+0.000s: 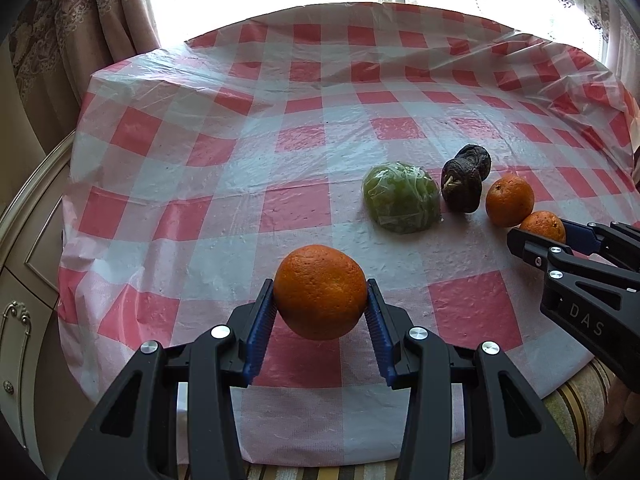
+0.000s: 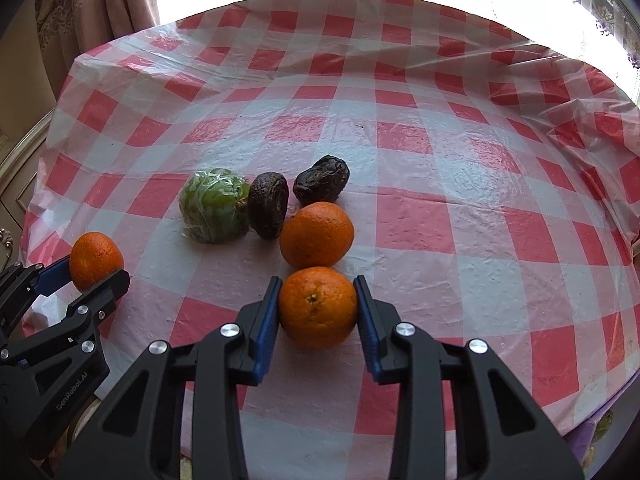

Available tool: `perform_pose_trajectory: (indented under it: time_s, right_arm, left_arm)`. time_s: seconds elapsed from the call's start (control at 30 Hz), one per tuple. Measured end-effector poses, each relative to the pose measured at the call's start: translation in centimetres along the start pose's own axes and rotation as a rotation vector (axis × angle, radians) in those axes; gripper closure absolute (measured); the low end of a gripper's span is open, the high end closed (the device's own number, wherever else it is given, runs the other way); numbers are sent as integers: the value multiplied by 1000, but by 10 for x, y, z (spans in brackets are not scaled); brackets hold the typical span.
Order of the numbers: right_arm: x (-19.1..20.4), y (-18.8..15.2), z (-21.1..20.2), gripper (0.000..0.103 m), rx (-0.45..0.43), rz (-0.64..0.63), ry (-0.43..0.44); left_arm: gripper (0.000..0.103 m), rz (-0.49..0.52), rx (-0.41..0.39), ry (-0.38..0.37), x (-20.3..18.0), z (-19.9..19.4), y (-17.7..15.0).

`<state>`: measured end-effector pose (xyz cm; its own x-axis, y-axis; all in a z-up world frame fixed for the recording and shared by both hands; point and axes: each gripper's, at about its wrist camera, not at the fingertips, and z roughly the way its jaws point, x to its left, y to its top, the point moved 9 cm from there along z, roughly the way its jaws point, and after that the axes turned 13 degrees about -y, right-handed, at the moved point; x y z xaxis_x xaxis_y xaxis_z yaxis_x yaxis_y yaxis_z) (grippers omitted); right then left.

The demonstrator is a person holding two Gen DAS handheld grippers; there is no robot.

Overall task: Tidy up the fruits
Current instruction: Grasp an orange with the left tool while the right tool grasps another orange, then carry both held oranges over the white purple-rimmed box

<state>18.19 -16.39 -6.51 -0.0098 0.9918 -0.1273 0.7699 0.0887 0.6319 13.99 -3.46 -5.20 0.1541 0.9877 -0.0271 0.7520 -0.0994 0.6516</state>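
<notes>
My left gripper [image 1: 320, 300] is shut on an orange [image 1: 320, 291], held just above the red-and-white checked tablecloth [image 1: 240, 160]; it also shows in the right wrist view [image 2: 95, 260]. My right gripper [image 2: 317, 308] is shut on a second orange [image 2: 318, 307], low at the cloth, seen from the left too [image 1: 543, 226]. A third orange [image 2: 317, 234] rests just beyond it. A green fruit in plastic wrap [image 2: 214, 206] and two dark wrinkled fruits [image 2: 268, 210] [image 2: 321, 180] lie behind.
The table's near edge [image 1: 360, 456] runs just below my left gripper. Curtains [image 1: 100, 12] and a bright window stand behind the table. A cream cabinet [image 1: 24, 264] is at the left.
</notes>
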Motion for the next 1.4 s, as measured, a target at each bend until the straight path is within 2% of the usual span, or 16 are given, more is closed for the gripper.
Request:
perform_pose_trajectory:
  time_s: [0.8,1.07,1.4]
  right_arm:
    - [-35,-6,-24,67,-51,86,-8]
    - [-60,-13,-39,67,-61,141,0]
    - [-111,-34,-58,67,-61,220,-29]
  left_arm:
    - [61,91,-15,56,-24,-13,7]
    - [61,145,-20,31,-55,-20,11]
    - [61,237,-18,-25,-109,-24,13]
